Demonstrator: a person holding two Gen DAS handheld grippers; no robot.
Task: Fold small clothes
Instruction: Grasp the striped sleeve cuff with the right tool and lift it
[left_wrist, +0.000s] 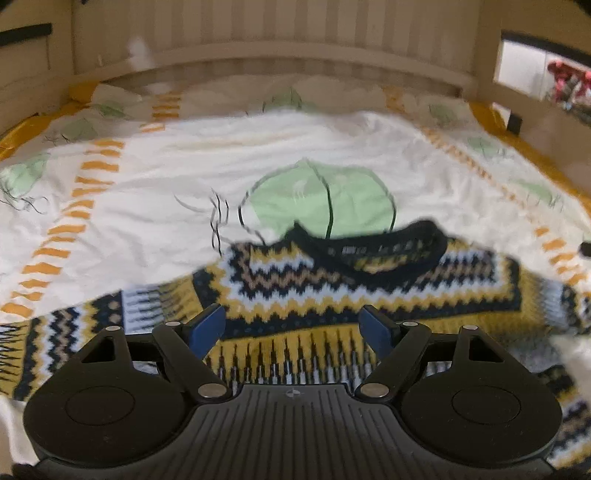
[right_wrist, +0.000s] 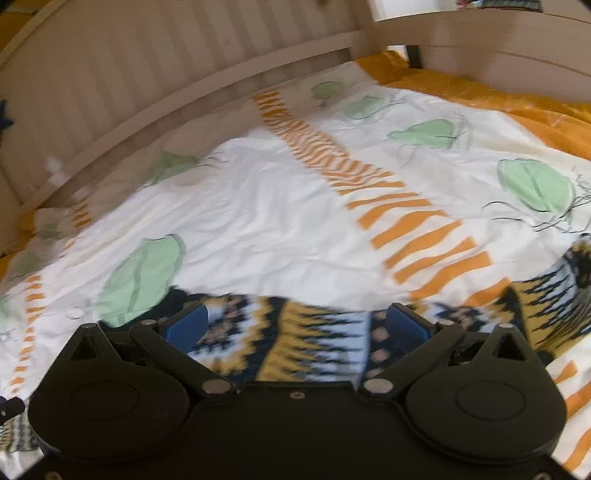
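A small knitted sweater (left_wrist: 332, 291) with yellow, navy and white zigzag bands lies flat on the bed, its dark collar (left_wrist: 373, 247) toward the headboard. My left gripper (left_wrist: 293, 325) is open, its blue pads just above the sweater's chest. In the right wrist view a sleeve or side of the sweater (right_wrist: 295, 336) lies between the blue pads of my right gripper (right_wrist: 295, 326), which is open and close over it. More of the sweater (right_wrist: 554, 295) shows at the right edge. Both views are blurred.
The sweater lies on a white quilt (left_wrist: 184, 184) with green leaf shapes and orange dashes, over an orange sheet (right_wrist: 517, 107). A beige slatted headboard (left_wrist: 280, 33) bounds the far side, and it also shows in the right wrist view (right_wrist: 166, 74).
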